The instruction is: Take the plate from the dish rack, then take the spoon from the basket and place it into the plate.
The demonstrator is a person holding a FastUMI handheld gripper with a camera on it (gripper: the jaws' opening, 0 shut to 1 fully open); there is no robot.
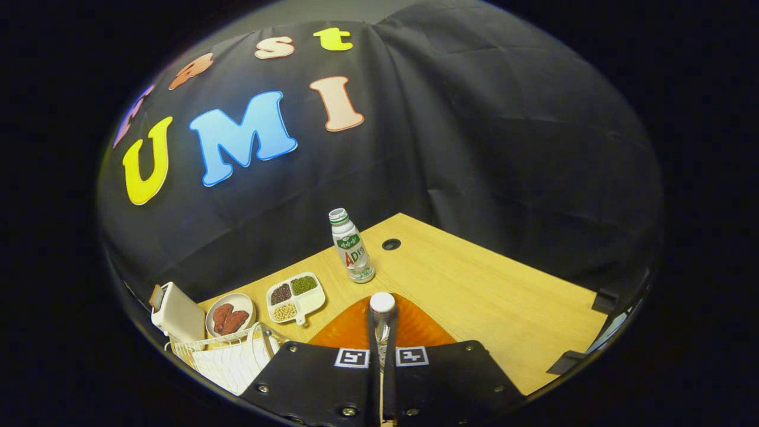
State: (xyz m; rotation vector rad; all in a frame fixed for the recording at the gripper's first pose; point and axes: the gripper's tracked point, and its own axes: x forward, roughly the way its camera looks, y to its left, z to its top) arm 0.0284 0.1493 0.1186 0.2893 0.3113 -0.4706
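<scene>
The gripper [382, 350] pinches the spoon [382, 320] between nearly closed fingers, above the orange plate [415, 329] near the table's [474, 296] front edge. Placing step: lower, then release.

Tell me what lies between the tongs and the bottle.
In the gripper view: the orange plate, then bare table before the bottle. The tongs are shut on the spoon.

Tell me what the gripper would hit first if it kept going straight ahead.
The gripper, shut on the spoon, points over the orange plate just ahead. Beyond that, the bottle stands nearly in line, so probably the bottle, though depth and height are unclear.
</scene>
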